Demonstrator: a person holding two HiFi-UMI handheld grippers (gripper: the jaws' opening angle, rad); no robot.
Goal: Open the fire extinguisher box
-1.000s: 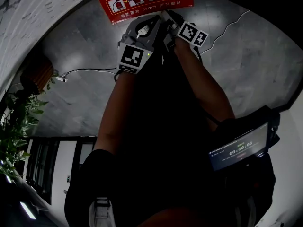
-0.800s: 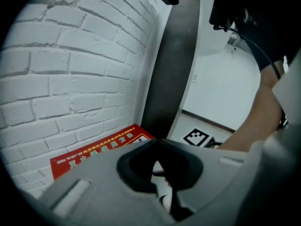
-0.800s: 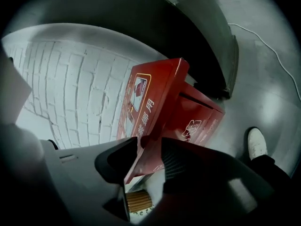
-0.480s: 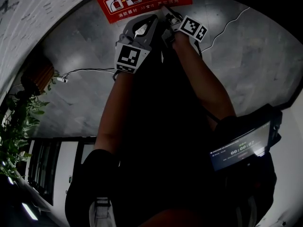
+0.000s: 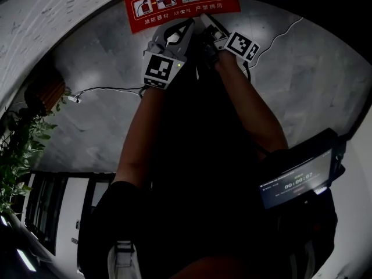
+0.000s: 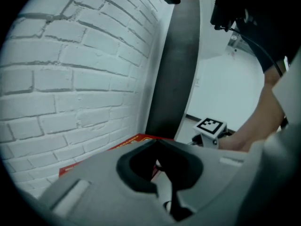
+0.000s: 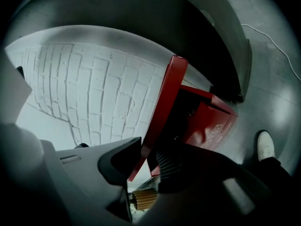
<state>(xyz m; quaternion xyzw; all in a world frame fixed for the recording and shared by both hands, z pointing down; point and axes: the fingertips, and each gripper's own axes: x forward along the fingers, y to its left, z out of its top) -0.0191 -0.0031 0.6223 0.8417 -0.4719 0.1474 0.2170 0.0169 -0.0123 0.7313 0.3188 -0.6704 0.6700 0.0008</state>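
Fire extinguisher box (image 7: 212,122) lid (image 7: 165,92) sits in the right tool (image 7: 144,150), jaws closing; clamp firmly before lifting toward twelve o'clock.

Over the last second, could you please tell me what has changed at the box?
The jaws of the right gripper came in from wide apart and are closing on the edge of the lid, which stands between them. The left gripper stayed shut and empty beside it. Both hands kept their places at the lid.
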